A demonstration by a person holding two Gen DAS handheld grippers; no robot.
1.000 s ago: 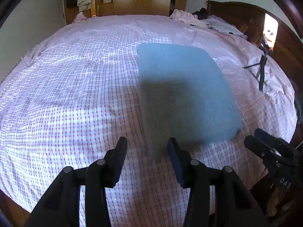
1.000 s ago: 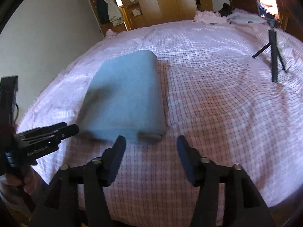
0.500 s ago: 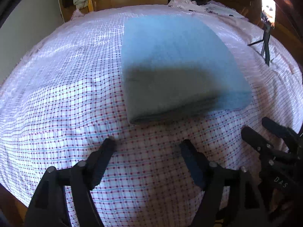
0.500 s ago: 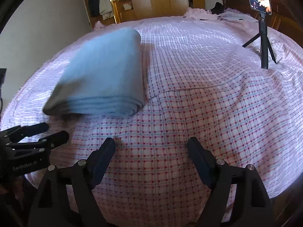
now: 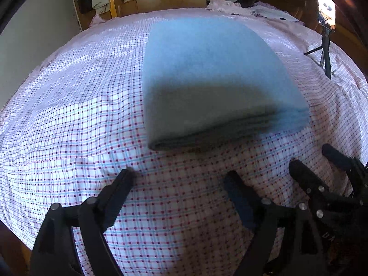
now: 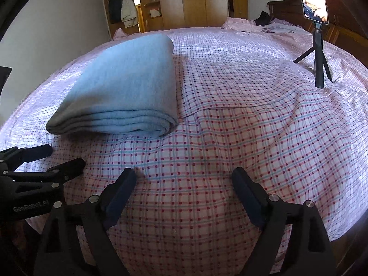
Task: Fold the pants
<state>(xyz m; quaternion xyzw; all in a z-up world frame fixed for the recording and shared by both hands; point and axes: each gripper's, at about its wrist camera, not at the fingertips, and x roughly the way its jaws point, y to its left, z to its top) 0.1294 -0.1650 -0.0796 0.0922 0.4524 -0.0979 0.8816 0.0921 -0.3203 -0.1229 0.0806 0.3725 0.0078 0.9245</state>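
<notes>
The light blue pants lie folded into a thick rectangle on the checked bedsheet; in the right wrist view the folded pants show stacked layers at their near edge. My left gripper is open and empty, just short of the fold's near edge. My right gripper is open and empty, to the right of the pants, over bare sheet. The right gripper also shows in the left wrist view, and the left gripper in the right wrist view.
A phone on a small black tripod stands on the bed at the right. Crumpled pink bedding and dark clothes lie at the far end by a wooden headboard. Wooden wardrobes stand behind the bed.
Both grippers have pulled back from the folded pants and dropped lower toward the bed's near edge, and their jaws have opened wider. The pants lie still.
</notes>
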